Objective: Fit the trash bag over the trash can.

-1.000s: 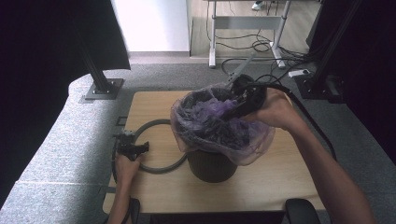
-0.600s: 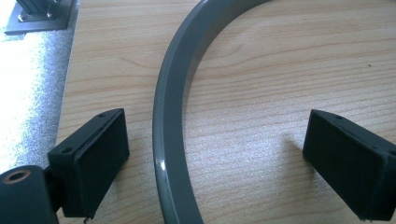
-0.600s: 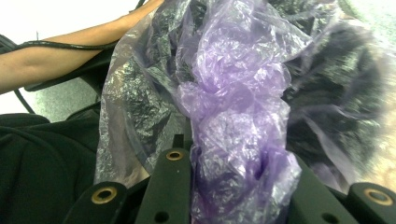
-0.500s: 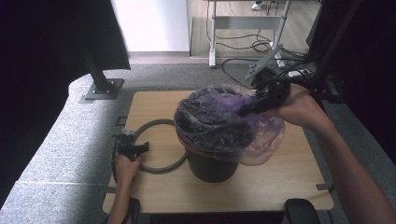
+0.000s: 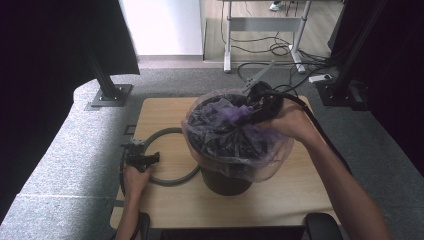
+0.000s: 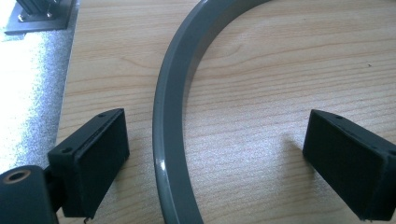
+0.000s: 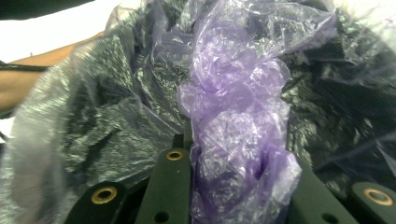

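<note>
Lining the dark bin [image 5: 225, 177] was partly done: the purple bag [image 5: 235, 135] draped over its rim, its middle bunched between the right gripper's [image 5: 250, 116] closed fingers [image 7: 168, 186]. The grey ring [image 6: 170, 116] lay on the worktop [image 5: 300, 185], unfitted, between the left gripper's [image 5: 150, 159] wide-open fingers [image 6: 93, 158], untouched.

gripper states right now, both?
Left gripper: open, jaws either side of the grey ring, not pressing it.
Right gripper: shut on the purple bin liner over the bin.
</note>
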`<state>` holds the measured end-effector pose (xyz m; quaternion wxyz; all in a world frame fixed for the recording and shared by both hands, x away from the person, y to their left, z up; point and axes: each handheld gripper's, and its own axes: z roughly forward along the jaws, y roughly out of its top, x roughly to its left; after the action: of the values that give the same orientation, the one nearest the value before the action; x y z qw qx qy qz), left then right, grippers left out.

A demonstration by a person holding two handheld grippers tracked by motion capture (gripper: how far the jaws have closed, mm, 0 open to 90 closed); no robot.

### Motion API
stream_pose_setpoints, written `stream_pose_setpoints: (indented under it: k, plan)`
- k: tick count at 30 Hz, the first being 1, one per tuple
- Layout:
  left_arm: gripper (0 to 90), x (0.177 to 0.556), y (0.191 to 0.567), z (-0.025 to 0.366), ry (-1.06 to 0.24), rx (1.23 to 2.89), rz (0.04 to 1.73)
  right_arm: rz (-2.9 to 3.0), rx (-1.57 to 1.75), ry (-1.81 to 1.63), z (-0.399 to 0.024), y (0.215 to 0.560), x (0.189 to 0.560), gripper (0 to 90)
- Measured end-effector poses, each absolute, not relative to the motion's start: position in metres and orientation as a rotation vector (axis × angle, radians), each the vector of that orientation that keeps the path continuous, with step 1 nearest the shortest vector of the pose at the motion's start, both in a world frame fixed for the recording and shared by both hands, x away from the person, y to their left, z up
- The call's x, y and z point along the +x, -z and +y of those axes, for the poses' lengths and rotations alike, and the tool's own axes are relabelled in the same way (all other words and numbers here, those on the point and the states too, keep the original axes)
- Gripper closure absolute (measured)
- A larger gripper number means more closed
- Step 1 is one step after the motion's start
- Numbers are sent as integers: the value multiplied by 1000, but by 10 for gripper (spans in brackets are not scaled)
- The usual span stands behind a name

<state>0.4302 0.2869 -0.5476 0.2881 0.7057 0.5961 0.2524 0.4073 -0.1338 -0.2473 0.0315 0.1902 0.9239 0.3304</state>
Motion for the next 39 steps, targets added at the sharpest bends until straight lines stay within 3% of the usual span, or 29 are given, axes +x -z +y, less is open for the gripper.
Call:
stream_pose_setpoints:
  k: [16,17,19,20,21,22,26,30,34,35,37,39]
  plan:
    - [70,430,548,287,-673,1884,1591,2913,598,-836,-79,307,435,752]
    - [70,430,548,287,-673,1884,1591,2907,592,-816,-81,306,434,724]
    - [70,430,548,287,-673,1885,1591,2908,584,-780,-87,302,430,570]
    - [70,430,548,287,-673,1884,1591,2908,584,-780,-87,302,430,570]
    - [69,430,548,287,-673,1885,1591,2892,580,-785,-96,296,424,411]
    - [69,430,548,287,-673,1886,1591,2893,588,-794,-101,293,422,355]
    - [68,430,548,287,-673,1886,1591,2869,621,-856,-119,281,417,256]
    - [68,430,548,287,-673,1886,1591,2822,644,-997,-122,267,420,271]
    - [68,430,548,287,-673,1885,1591,2762,684,-1018,-104,267,428,447]
    - [68,430,548,287,-673,1885,1591,2762,684,-1018,-104,267,428,447]
    - [68,430,548,287,-673,1885,1591,2770,653,-1035,-89,275,433,557]
    - [69,430,548,287,-674,1884,1591,2804,659,-983,-79,287,439,612]
